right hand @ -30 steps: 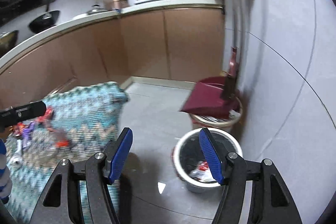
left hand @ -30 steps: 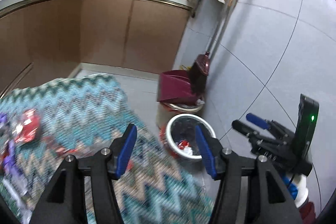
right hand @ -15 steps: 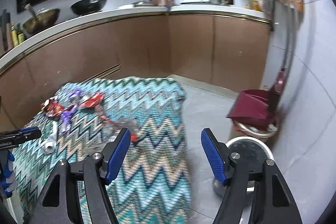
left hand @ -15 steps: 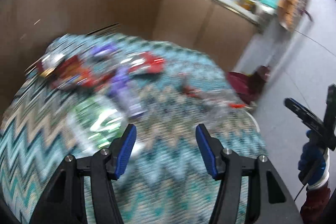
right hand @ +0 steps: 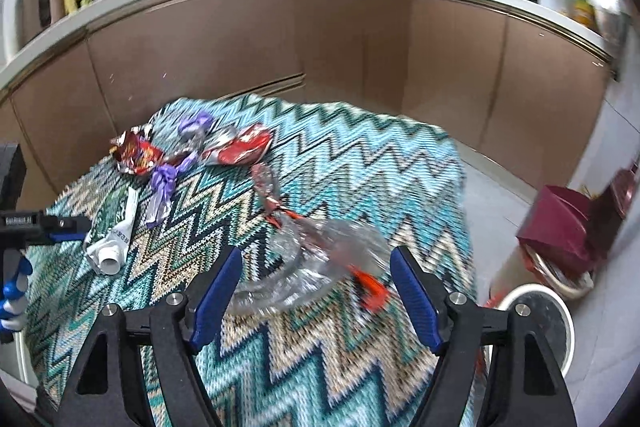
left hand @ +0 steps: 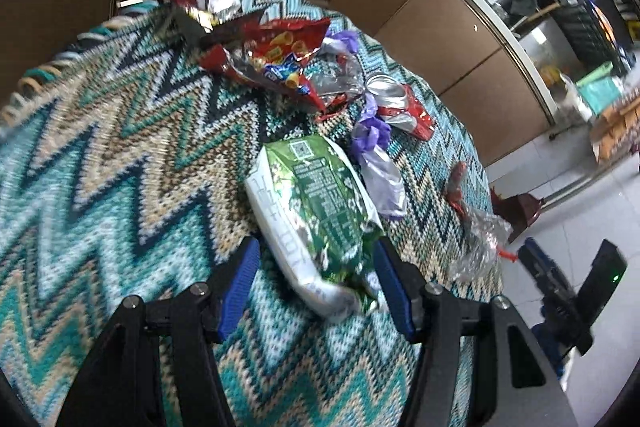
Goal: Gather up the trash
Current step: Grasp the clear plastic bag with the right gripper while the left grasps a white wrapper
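Trash lies on a table under a zigzag cloth. My left gripper is open, its blue fingers on either side of a green snack bag. Behind the bag lie a purple wrapper, a red snack bag and a crushed red can. My right gripper is open over a clear plastic wrapper with red ends. The wrapper also shows in the left wrist view. A white bin stands on the floor at the right.
Brown kitchen cabinets run close behind the table. A maroon dustpan rests on a second bin by the tiled wall. The table's right edge drops to the grey floor beside the white bin.
Both grippers swung left from the floor bin to the table. The left has closed in around the green bag, the right over the clear wrapper. Both stayed open.
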